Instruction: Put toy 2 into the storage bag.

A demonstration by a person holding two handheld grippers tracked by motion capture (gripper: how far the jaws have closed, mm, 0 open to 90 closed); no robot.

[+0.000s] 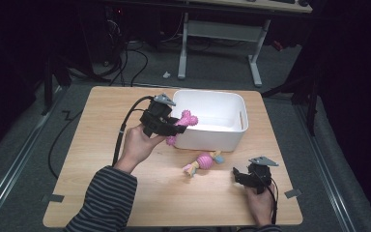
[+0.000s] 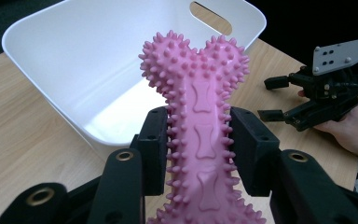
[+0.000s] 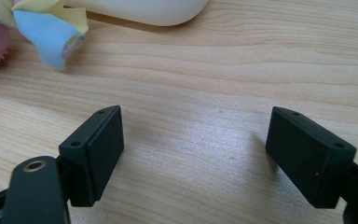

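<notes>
Two toys remain outside the white plastic bin (image 1: 232, 99): the left gripper (image 2: 200, 144) pinches a pink spiked rubber bone (image 2: 200, 107), long axis pointing over the rim (likely dropped next); the right gripper (image 3: 193, 154), jaws spread, rests beside a pink rope toy (image 1: 204, 162).

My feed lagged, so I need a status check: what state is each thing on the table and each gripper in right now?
Left gripper: shut on the pink spiky bone toy, held at the bin's near rim.
Right gripper: open, low over the table, holding nothing.
White bin: upright, looks empty.
Small pink toy with coloured ends: lying on the table, in front of the bin.
</notes>
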